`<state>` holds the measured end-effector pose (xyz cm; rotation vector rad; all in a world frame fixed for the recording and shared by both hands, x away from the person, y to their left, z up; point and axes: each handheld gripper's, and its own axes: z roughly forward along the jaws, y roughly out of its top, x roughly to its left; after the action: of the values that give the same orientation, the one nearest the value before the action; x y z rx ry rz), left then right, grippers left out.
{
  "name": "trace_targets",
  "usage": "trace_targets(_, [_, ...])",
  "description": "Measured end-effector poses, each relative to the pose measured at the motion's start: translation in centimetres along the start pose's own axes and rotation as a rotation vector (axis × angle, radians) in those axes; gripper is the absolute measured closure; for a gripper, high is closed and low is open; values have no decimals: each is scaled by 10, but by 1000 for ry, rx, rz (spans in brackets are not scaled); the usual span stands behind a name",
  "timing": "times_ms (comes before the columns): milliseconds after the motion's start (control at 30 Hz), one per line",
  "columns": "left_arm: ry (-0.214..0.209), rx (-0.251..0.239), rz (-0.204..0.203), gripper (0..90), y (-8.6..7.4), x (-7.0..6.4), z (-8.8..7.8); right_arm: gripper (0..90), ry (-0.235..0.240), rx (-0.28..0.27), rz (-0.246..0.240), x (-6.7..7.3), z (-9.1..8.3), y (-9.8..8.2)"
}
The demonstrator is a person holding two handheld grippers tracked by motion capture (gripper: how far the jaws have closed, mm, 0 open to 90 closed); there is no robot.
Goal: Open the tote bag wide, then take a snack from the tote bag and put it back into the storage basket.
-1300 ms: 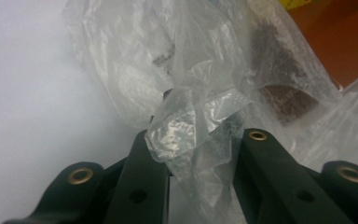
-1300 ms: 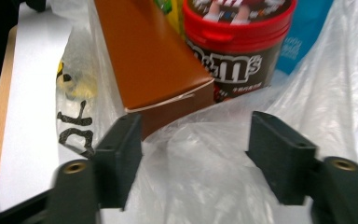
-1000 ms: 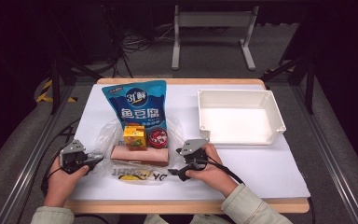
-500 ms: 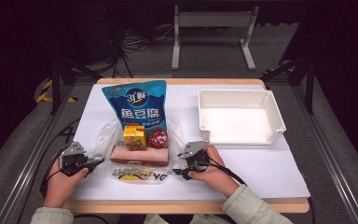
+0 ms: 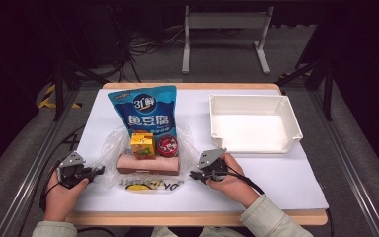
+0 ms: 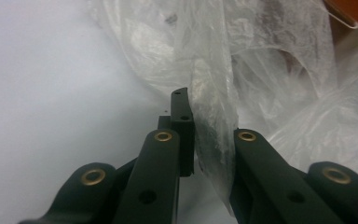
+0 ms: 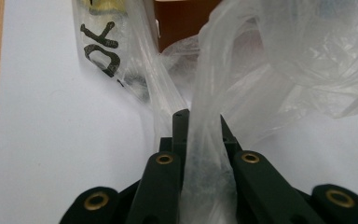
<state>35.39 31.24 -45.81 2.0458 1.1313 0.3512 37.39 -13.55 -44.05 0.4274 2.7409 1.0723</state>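
Note:
A clear plastic bag [image 5: 145, 186] lies spread on the white table, under a blue snack pouch [image 5: 145, 111], a yellow juice box [image 5: 142, 144], a red round tin [image 5: 167, 146] and a brown box [image 5: 148, 164]. My left gripper [image 5: 98, 171] sits at the bag's left edge. Its jaws have just been closing and are shut on a fold of the bag's film [image 6: 214, 93]. My right gripper [image 5: 193, 174] is at the bag's right edge. Its jaws have also just been closing and pinch a strip of the bag [image 7: 205, 140], which runs up between them.
A white empty tray [image 5: 256, 146] stands at the back right of the table. Bare white tabletop [image 5: 286, 173] lies in front of it. The wooden table edge [image 5: 197, 217] runs along the near side. Dark floor and metal frames surround the table.
The right gripper's jaws have come together from wide open onto the bag's right edge. The left jaws have closed the last bit on the left edge. Both hands stayed in place.

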Motion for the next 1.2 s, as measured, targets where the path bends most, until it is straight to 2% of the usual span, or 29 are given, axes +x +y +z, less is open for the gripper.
trace_targets(33, [17, -1, -4, 843, 0, 0, 0, 831, 1, -1, 3, 0, -1, 0])
trace_targets(100, [56, -15, -3, 777, 0, 1, -2, 738, 2, -9, 11, -1, -1, 0])
trace_targets(133, [56, -15, -3, 741, 0, 1, -2, 738, 2, -9, 11, -1, -1, 0])
trace_targets(167, [43, -68, -19, 691, 0, 2, -5, 604, 4, -27, 20, -2, -2, 1])
trace_targets(267, [27, -128, -45, 568, 1, 4, -11, 476, 16, -69, 44, -2, -4, 3])
trace_targets(300, [23, -143, -51, 500, 1, 5, -12, 422, 21, -84, 49, -2, -6, 4])
trace_targets(333, [23, -143, -51, 463, 1, 5, -12, 422, 21, -84, 49, -2, -6, 4])
trace_targets(367, [15, -162, -52, 429, 2, 6, -14, 329, 19, -119, 78, -3, -9, 6])
trace_targets(433, [11, -170, -53, 368, 2, 6, -15, 311, 20, -131, 82, -3, -10, 7])
trace_targets(467, [7, -179, -60, 368, 3, 5, -16, 284, 19, -145, 84, -4, -11, 7])
trace_targets(500, [1, -188, -56, 312, 4, 5, -17, 224, 6, -171, 92, -5, -15, 9])
trace_targets(600, [-8, -221, -62, 269, 7, 4, -22, 205, 1, -198, 94, -5, -20, 11])
trace_targets(633, [-4, -242, -65, 243, 8, 4, -26, 182, -1, -228, 100, -6, -25, 15])
trace_targets(867, [29, -298, -60, 242, 16, 0, -40, 175, -18, -263, 96, -6, -34, 25])
trace_targets(1033, [7, -310, -45, 228, 23, -7, -44, 166, -23, -281, 83, -3, -38, 34])
trace_targets(1200, [-9, -302, -47, 230, 23, -7, -40, 105, -49, -301, 91, -4, -39, 36])
